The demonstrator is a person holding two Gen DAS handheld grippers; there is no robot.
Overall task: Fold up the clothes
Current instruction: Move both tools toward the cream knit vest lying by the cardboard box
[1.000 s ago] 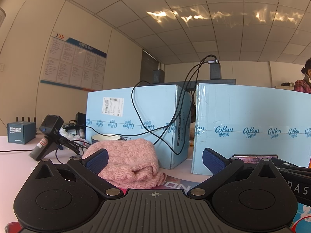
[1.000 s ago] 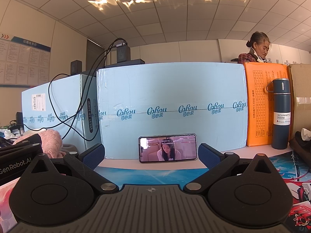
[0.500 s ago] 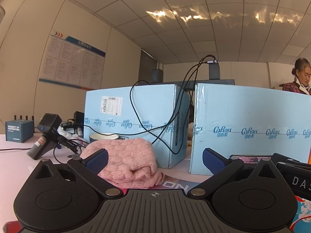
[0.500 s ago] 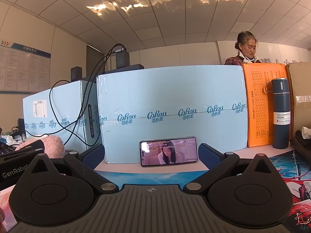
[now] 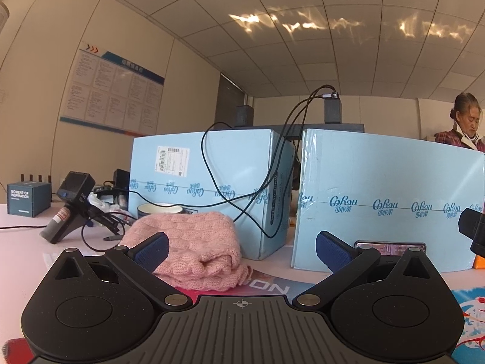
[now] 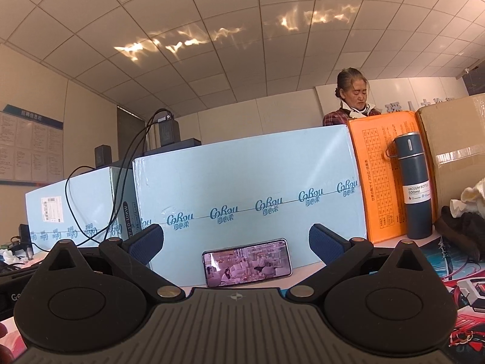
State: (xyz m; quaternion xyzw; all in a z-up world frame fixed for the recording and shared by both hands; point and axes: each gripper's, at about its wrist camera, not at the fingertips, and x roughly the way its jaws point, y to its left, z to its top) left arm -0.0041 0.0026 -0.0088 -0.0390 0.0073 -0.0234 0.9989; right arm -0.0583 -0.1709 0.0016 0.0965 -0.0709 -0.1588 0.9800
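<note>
A folded pink knit garment (image 5: 194, 242) lies on the table in the left wrist view, just beyond my left finger. My left gripper (image 5: 241, 247) is open, its blue pads wide apart, with nothing between them. In the right wrist view my right gripper (image 6: 235, 241) is also open and holds nothing; it faces a phone (image 6: 247, 262) that leans against a light blue box (image 6: 242, 188). At the far right lies a dark garment (image 6: 463, 227) with a cream cloth (image 6: 473, 195) on top.
Two light blue boxes (image 5: 206, 182) (image 5: 388, 197) stand across the back with black cables (image 5: 242, 182) draped over them. A scanner-like device (image 5: 71, 203), a bowl (image 5: 159, 210), a blue vacuum bottle (image 6: 415, 185), an orange carton (image 6: 382, 179) and a person (image 6: 353, 97) behind the boxes.
Both grippers have tilted and shifted slightly; the person behind the boxes has come further into view. In the right wrist view the pink garment has slipped out of sight. Both grippers stay open.
</note>
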